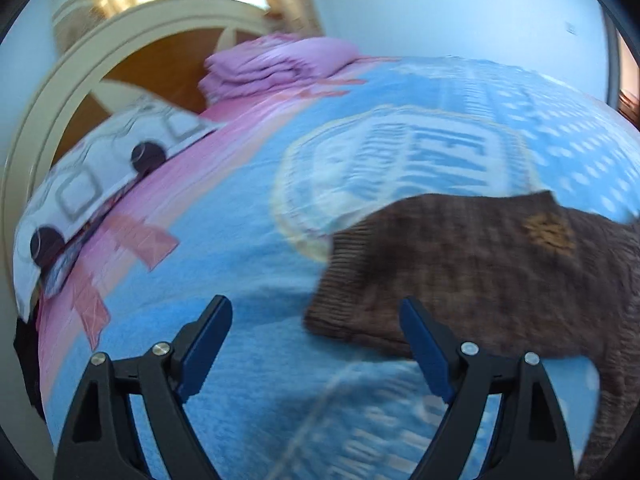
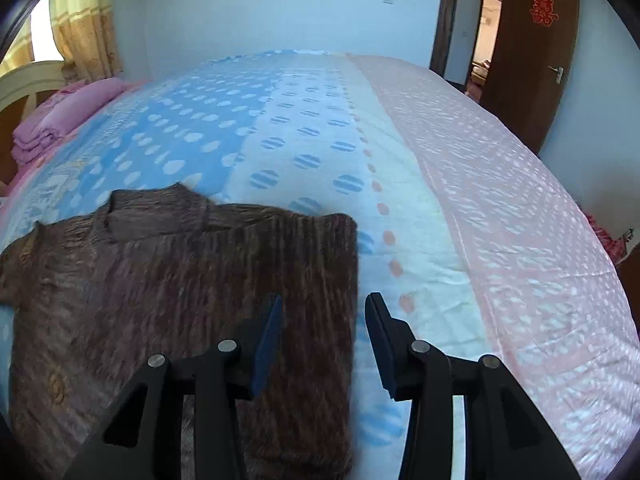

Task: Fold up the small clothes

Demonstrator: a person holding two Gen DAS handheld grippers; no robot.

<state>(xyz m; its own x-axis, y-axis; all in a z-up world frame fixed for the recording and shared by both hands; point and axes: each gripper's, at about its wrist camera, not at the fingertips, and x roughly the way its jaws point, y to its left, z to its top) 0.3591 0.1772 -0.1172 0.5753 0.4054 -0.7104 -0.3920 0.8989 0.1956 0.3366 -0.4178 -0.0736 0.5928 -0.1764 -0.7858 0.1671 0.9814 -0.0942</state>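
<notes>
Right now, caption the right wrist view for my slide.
Right gripper open over the folded edge of a brown knit sweater on a blue and pink bedspread.

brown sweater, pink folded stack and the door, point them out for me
brown sweater (image 2: 168, 280): right wrist view, middle of the knit body.
pink folded stack (image 1: 276, 62): left wrist view, top layer of the pile.
door (image 2: 536, 64): right wrist view, centre of the brown panel.

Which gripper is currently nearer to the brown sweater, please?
Right. The right gripper hangs directly over the brown sweater's folded edge, jaws open. The left gripper is over bare bedspread beside its sleeve, open.
</notes>
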